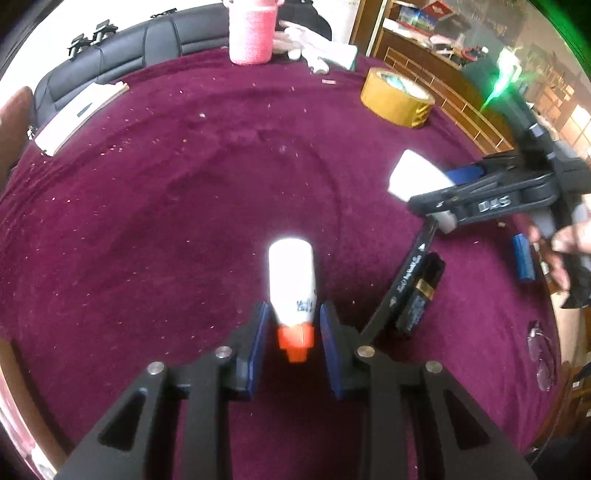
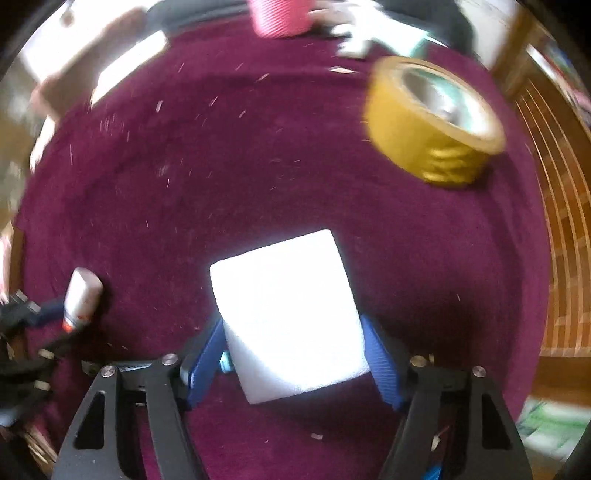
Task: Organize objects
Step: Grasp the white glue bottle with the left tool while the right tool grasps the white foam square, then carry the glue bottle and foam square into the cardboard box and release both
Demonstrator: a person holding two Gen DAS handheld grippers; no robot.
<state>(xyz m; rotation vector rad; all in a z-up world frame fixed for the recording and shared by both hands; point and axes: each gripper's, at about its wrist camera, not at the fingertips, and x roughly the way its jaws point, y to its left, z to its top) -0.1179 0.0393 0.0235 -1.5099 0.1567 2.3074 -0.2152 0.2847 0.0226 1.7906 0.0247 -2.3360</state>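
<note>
Deep maroon cloth over the tabletop, napped and matt, flecked with pale lint. White bottle of smooth glossy plastic, orange plastic cap. White block of matt foam, finely grained. Tape roll, glossy tan film, crinkled at one side. Fingers faced with ribbed blue pads, matt black plastic frames, bright metal pins. Pink cup, rough textured wall.

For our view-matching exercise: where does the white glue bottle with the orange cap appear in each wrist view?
Left wrist: glue bottle sits bottom centre, between the left tongs.
Right wrist: glue bottle at the lower left edge.
Shared landmark: the yellow tape roll, upper right in both.
</note>
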